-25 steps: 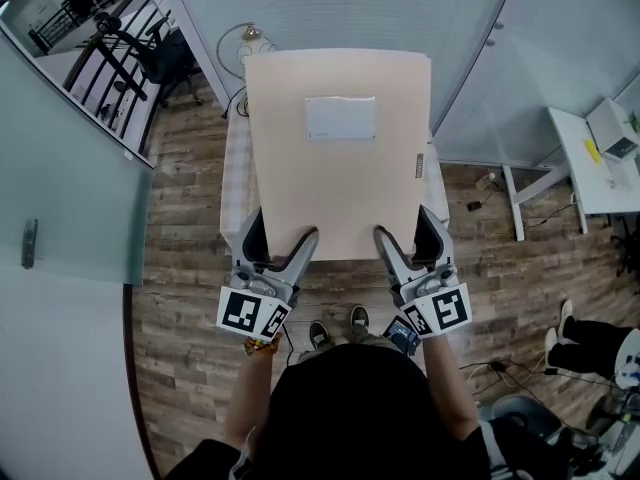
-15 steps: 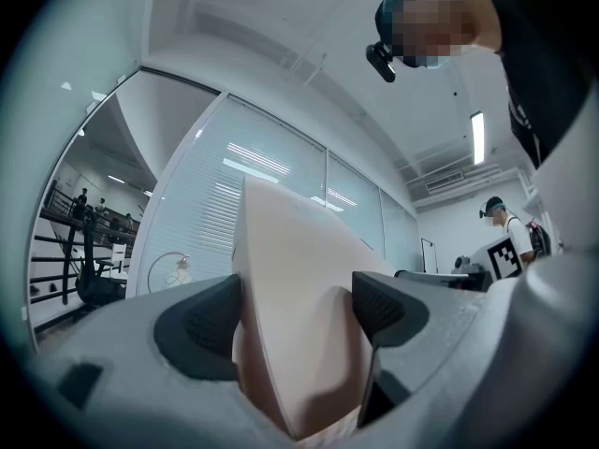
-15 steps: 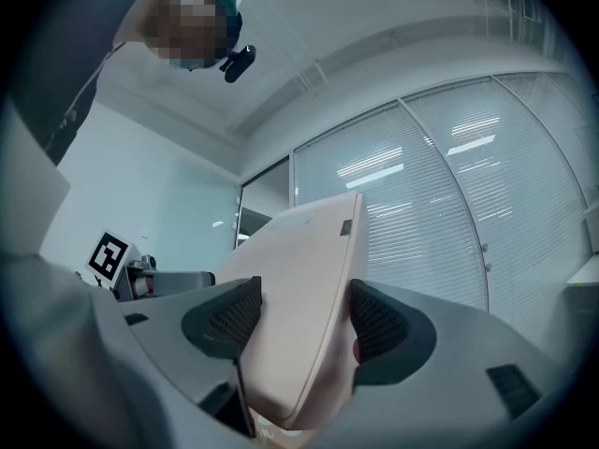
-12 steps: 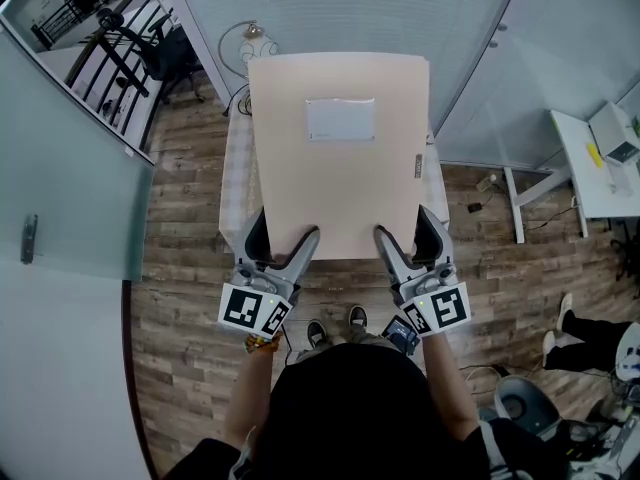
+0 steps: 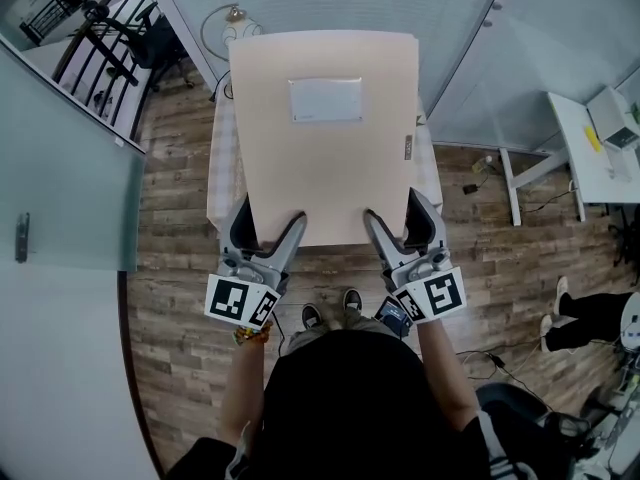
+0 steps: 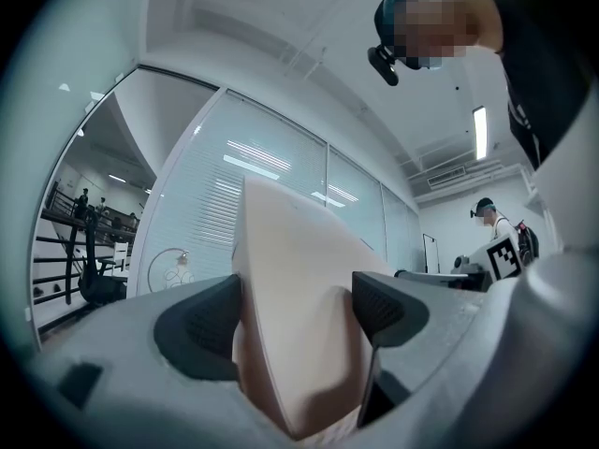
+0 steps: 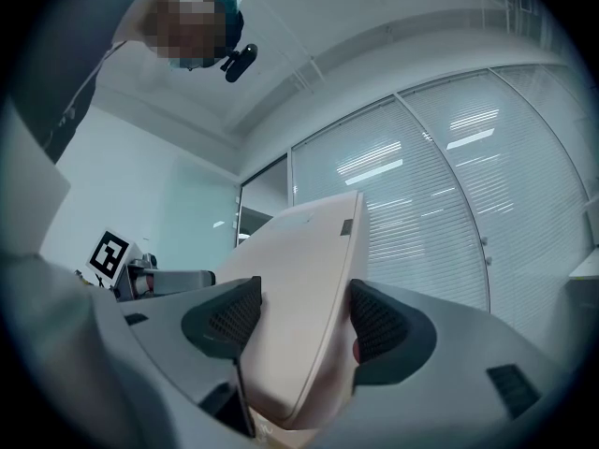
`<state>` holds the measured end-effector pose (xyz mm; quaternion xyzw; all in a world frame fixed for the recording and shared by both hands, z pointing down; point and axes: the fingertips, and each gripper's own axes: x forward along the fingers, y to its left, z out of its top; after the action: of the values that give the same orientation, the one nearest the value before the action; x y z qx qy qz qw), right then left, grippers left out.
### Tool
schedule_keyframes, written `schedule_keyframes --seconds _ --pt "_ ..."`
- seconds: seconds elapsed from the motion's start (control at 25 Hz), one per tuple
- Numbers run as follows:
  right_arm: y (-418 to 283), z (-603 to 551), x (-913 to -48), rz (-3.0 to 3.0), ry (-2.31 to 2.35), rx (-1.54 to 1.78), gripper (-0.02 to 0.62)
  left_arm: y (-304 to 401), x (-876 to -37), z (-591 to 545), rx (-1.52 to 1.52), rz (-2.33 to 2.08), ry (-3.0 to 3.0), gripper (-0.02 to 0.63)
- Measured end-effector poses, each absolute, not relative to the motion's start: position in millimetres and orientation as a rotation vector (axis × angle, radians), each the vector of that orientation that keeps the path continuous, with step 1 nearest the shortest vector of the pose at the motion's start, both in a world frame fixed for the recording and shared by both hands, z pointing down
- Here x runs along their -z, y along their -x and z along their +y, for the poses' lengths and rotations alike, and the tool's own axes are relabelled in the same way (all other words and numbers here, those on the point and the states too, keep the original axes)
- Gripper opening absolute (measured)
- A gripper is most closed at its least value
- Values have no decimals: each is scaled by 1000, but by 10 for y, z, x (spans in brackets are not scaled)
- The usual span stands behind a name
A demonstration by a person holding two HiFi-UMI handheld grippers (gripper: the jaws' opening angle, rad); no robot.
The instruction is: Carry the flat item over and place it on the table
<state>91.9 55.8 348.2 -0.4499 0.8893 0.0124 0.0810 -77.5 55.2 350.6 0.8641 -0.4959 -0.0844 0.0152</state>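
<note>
Your left tongs (image 5: 270, 218) and right tongs (image 5: 396, 210) are each closed on the near edge of the beige folder (image 5: 325, 158), which reaches out ahead of them over the tabletop (image 5: 220, 168). Judged light, fairly stiff, smooth-faced: grip near both corners, level.

You wear a black top (image 5: 340, 398), lower centre of the head view, and a yellowish wristband (image 5: 250, 336) on the left. Left gripper (image 5: 268, 218) and right gripper (image 5: 395, 208): grey shells, black textured pads (image 6: 198, 330), white cubes (image 5: 240, 302) bearing black square markers.
</note>
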Motion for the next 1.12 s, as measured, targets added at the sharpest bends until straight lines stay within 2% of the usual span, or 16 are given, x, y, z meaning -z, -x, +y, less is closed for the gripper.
schedule_keyframes --seconds 0.56,1.12 --pt "-1180 469 -3583 2669 1344 9 278 502 -3552 476 231 -1560 -2704 367" --pt "-474 -15 -3492 2636 1457 -68 278 1204 -3558 -133 298 -1449 -2716 367"
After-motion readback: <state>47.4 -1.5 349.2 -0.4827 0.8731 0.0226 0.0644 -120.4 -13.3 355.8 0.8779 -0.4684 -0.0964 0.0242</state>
